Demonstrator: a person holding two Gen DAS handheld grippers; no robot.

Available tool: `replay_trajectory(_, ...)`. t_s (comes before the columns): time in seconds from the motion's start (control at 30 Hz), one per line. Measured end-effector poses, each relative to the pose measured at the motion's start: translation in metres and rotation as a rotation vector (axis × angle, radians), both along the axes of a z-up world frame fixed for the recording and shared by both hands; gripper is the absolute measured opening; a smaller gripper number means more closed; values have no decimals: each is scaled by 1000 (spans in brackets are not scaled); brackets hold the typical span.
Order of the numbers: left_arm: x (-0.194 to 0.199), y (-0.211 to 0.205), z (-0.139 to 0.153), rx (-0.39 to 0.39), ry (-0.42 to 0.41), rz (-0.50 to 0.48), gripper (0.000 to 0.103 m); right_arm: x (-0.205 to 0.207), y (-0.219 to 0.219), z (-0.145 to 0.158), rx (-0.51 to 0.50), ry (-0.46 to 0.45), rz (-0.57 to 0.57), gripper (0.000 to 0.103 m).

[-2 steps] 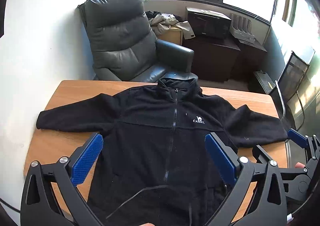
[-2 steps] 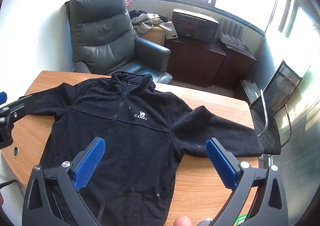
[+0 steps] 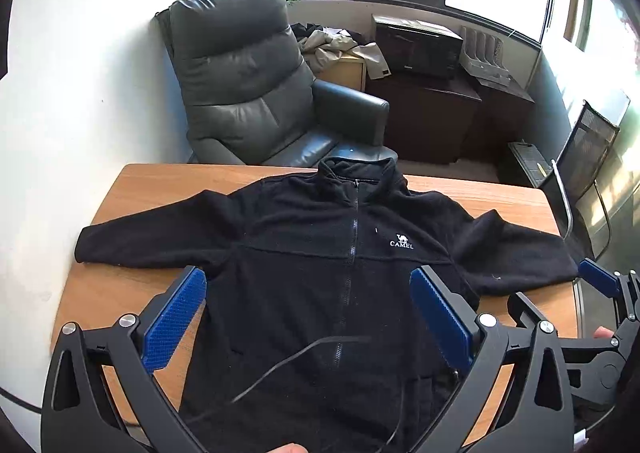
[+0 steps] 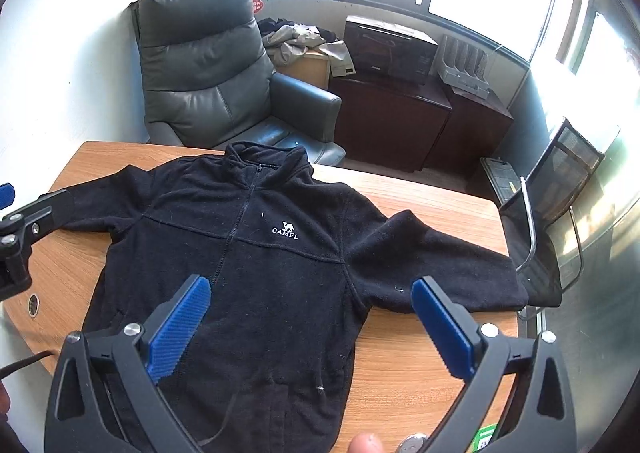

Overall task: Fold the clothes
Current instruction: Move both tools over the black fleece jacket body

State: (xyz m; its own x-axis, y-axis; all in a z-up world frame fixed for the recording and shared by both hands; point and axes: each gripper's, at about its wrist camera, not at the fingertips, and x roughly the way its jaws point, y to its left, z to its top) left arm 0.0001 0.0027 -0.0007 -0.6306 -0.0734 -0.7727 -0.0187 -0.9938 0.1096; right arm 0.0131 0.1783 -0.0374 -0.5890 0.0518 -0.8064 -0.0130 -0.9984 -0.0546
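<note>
Black fleece jacket (image 3: 320, 273): spread flat, front up, zipped, on the wooden desk (image 3: 132, 189); collar at the far edge, hem at the near edge, white CAMEL logo on the chest.
Left sleeve: stretched toward the desk's left edge, cuff lying just short of it.
Left gripper (image 3: 308, 317): held above the jacket's lower body, blue-padded fingers (image 3: 176, 317) spread wide apart, nothing between them.
Cord: thin dark cable (image 3: 304, 353) draped across the fleece near the hem, between the left tongs.
Right sleeve: stretched toward the desk's right edge, its cuff reaching that edge.
Right gripper (image 4: 312, 325): above the jacket's right side and the bare wood near the front right corner, tongs wide apart, holding nothing.
Behind the desk: grey leather armchair (image 3: 240, 81) past the far edge; dark cabinet (image 4: 392, 121) to its right with a microwave (image 4: 388, 49) on top.
</note>
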Motion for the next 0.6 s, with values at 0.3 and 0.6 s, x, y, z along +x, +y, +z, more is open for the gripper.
replay_trajectory(0.3,-14,-28,-1,28,-32,-60,103,-6,-16,15,42,-22,-96,103)
replay_trajectory(0.6,-50,3,-38,80,-96,-136,103,-8,68,0,-84,7,-143,103)
